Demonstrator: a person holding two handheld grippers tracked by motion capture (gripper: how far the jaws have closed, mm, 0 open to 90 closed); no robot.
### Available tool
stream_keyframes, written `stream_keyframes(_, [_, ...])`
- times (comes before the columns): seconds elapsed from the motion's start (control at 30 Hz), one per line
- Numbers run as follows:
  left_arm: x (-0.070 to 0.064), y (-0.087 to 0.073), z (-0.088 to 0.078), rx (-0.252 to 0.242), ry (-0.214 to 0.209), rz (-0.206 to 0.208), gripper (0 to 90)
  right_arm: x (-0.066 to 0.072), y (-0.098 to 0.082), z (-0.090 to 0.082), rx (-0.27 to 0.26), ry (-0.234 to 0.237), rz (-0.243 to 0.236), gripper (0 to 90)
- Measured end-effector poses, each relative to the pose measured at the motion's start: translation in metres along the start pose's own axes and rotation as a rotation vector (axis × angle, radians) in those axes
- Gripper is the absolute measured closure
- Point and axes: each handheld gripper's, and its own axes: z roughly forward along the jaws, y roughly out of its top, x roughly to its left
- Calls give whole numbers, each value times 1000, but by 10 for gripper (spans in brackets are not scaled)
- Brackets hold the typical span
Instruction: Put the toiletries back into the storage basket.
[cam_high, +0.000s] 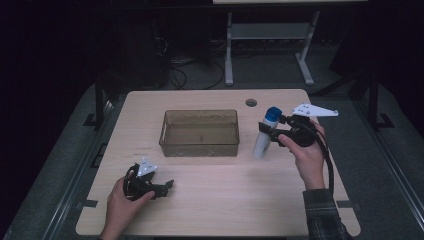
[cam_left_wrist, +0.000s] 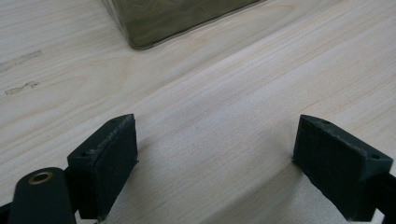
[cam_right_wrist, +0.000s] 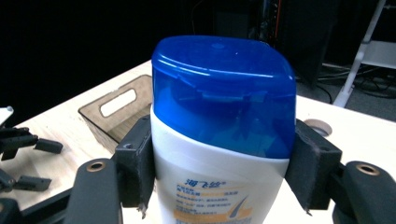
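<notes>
The right tool (cam_high: 270, 131) pinches a white bottle (cam_high: 262, 142) with a blue cap (cam_right_wrist: 224, 93), right of the middle in the high view. Its pads (cam_right_wrist: 135, 161) squeeze the bottle just under the cap. The bottle stands upright, next to the see-through box (cam_high: 200, 133) on the bench (cam_high: 220, 200).

The bottle looks smooth and hard, so it could slip. It may be heavy if it is full. Holding it under the wide cap is a good spot, since the cap can stop it sliding down.

The left tool (cam_left_wrist: 215, 154) is spread wide, low over the bench, with nothing in it.
</notes>
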Motion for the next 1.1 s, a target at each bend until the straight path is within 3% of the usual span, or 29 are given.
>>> stream_keyframes(0.7, [0,0,0,-1,1,0,125,19,34,45,-30,50,-41,343])
stream_keyframes(1.1, [0,0,0,-4,-3,1,125,26,41,70,-27,76,-60,342])
